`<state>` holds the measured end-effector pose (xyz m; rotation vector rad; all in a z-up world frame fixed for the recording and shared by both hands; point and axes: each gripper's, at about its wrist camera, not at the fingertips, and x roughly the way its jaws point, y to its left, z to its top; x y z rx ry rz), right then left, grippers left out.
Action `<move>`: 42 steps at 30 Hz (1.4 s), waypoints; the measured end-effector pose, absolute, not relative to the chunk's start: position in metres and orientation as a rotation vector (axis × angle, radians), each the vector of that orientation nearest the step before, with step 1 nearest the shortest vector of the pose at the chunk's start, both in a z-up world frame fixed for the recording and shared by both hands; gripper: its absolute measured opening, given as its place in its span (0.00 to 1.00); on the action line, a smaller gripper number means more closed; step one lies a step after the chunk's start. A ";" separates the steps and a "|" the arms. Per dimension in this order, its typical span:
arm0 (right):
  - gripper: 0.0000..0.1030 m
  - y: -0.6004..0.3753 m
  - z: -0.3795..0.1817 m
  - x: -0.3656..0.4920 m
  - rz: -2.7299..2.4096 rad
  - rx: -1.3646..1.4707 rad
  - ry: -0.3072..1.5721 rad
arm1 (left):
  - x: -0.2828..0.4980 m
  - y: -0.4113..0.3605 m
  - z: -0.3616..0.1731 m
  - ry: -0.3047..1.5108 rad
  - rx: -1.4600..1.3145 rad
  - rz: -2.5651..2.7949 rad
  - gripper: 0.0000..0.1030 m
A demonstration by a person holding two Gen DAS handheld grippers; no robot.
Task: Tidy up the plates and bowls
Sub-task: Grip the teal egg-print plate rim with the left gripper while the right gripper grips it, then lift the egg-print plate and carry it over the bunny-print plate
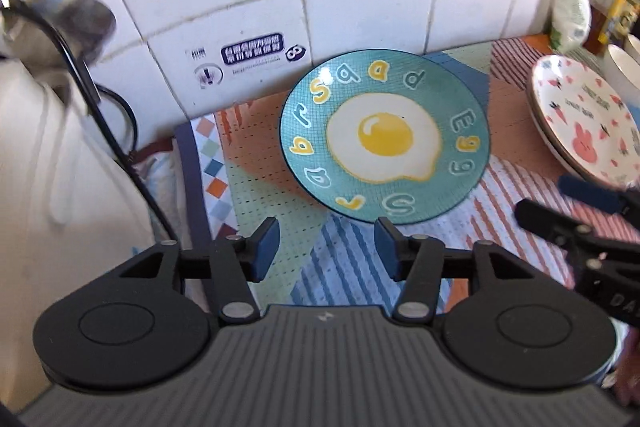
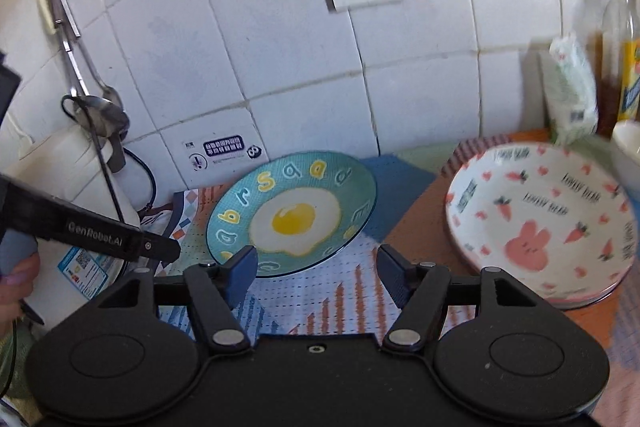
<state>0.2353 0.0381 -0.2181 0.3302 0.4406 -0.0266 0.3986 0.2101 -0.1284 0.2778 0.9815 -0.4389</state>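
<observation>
My left hand-held gripper (image 1: 326, 247) hangs open and empty just short of the near rim of the round teal ceramic plate with a fried egg and coloured letters painted on it (image 1: 384, 137). My right hand-held gripper (image 2: 316, 269) is open and empty too, its fingers spread wide above the patterned mat (image 2: 320, 303) that covers the desk, between that teal plate (image 2: 292, 213) and the stack to its right.

As I judge it, the sorting is only partly done. The white round plate printed with a pink rabbit, carrots and hearts (image 2: 540, 223) already sits on top of at least one more plate near the right edge of the desk, and a plain white bowl (image 2: 628, 151) stands behind it toward the back right corner. The teal plate lies alone and flat toward the back edge, close to the tiled wall (image 2: 280, 47), so it probably needs gathering next.

It looks glossy and shallow, with a low upturned rim, and I see no chips.
</observation>
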 end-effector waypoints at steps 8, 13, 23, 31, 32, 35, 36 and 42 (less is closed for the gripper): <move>0.64 0.034 -0.245 0.277 -0.055 0.462 0.454 | 0.442 0.212 -0.158 0.965 0.149 -0.445 0.60; 0.58 0.039 -0.250 0.306 -0.095 0.469 0.478 | 0.460 0.207 -0.170 0.994 0.119 -0.415 0.60; 0.19 0.019 -0.262 0.318 -0.099 0.605 0.566 | 0.472 0.197 -0.196 1.032 0.191 -0.427 0.51; 0.18 0.013 -0.270 0.325 -0.070 0.679 0.592 | 0.477 0.193 -0.197 1.069 0.180 -0.460 0.36; 0.18 0.013 -0.272 0.328 -0.063 0.687 0.600 | 0.477 0.194 -0.198 1.069 0.171 -0.466 0.35; 0.18 0.012 -0.271 0.334 -0.056 0.666 0.603 | 0.480 0.199 -0.200 1.115 0.115 -0.469 0.35; 0.18 0.012 -0.271 0.334 -0.052 0.662 0.608 | 0.483 0.199 -0.201 1.138 0.091 -0.460 0.35; 0.19 0.017 -0.262 0.332 -0.041 0.602 0.655 | 0.476 0.202 -0.194 1.146 0.083 -0.464 0.28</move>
